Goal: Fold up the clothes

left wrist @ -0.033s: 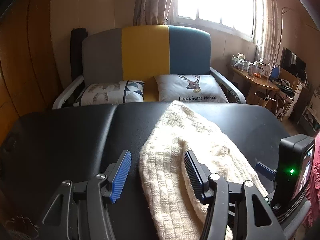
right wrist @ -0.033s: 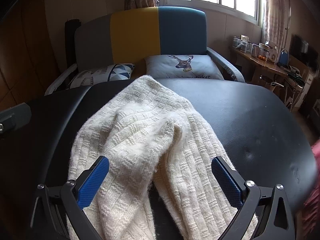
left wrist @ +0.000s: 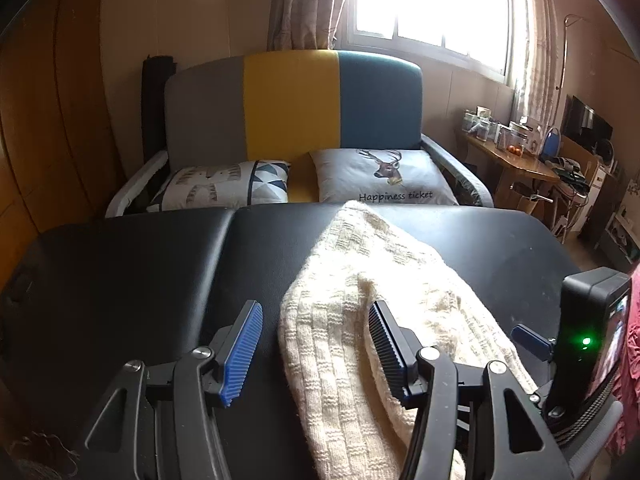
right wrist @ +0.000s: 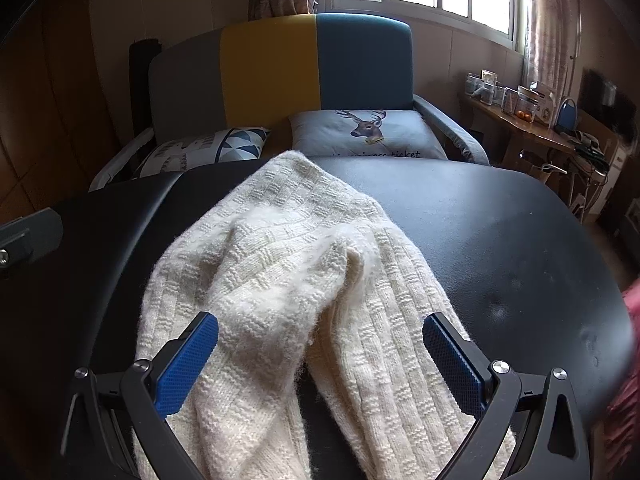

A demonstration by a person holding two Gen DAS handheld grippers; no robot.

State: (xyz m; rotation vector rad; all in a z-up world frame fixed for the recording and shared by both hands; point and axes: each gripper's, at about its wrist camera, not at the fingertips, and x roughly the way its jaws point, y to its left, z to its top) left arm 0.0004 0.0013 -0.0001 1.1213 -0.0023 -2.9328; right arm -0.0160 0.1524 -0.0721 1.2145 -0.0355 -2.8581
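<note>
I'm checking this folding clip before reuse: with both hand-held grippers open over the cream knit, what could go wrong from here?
1. The cream knit sweater lies bunched with overlapping layers, so the right hand-held gripper may pinch several layers and fold unevenly.
2. The left hand-held gripper straddles the sweater's left edge; closing there might catch only a thin edge, which could slip.
3. The sweater's far end reaches the back edge of the black table, so a pull or push might slide it off.

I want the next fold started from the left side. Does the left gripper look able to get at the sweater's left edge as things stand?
Probably yes. The left gripper is open, and the cream sweater edge already lies between its fingers on the black table, with nothing in between.
</note>
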